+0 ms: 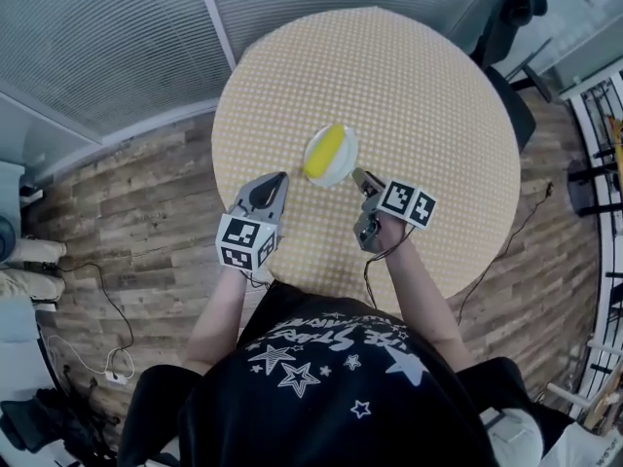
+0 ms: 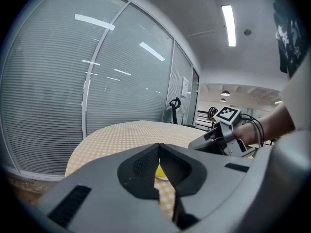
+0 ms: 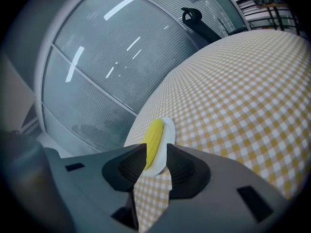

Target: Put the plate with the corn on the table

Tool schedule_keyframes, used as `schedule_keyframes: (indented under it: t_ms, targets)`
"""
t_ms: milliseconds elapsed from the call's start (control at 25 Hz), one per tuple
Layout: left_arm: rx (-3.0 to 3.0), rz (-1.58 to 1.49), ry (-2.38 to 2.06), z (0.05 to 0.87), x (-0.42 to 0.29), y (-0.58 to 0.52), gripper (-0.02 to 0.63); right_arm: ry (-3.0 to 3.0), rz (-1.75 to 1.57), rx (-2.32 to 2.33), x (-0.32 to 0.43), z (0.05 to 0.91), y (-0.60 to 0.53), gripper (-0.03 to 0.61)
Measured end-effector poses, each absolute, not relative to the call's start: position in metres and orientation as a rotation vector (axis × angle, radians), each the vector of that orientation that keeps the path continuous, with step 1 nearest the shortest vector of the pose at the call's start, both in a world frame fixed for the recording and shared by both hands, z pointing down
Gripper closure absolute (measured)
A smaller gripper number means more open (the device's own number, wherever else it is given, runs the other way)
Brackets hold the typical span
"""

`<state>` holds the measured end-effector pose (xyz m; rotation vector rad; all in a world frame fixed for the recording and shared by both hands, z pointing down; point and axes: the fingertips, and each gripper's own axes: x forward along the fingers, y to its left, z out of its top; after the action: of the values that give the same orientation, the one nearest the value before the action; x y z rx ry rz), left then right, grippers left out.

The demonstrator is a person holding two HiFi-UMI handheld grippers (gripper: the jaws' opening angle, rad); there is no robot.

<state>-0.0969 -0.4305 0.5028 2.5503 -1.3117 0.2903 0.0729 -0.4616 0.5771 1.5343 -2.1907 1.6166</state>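
Note:
A white plate (image 1: 344, 156) with a yellow corn cob (image 1: 324, 151) lies flat on the round checked table (image 1: 419, 105), left of its middle. My right gripper (image 1: 358, 174) is at the plate's near right rim, open, with a small gap to it. In the right gripper view the jaws (image 3: 156, 145) frame the corn (image 3: 154, 134) and plate (image 3: 169, 129) just beyond them. My left gripper (image 1: 280, 176) hovers near the table's left edge, shut and empty. Through its closed tips (image 2: 158, 147) a sliver of corn (image 2: 159, 171) shows.
A black office chair (image 1: 508, 27) stands at the table's far right. A glass wall with blinds (image 1: 117, 37) runs along the left. Wood floor with cables (image 1: 107, 309) lies to my left. The right gripper (image 2: 201, 141) shows in the left gripper view.

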Motion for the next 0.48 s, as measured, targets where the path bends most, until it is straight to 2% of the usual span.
schedule_keyframes:
  t_ms: [160,480]
  targets:
    - [2.571,0.244,-1.330,0.481,-0.092,-0.409,0.606,-2.382,1.513,1.461,0.068,0.539,-0.443,0.449]
    - [2.655,0.144,-1.321,0.430,-0.067,-0.347,0.606,-2.538,0.908,1.511,0.086,0.470,-0.389,0.474]
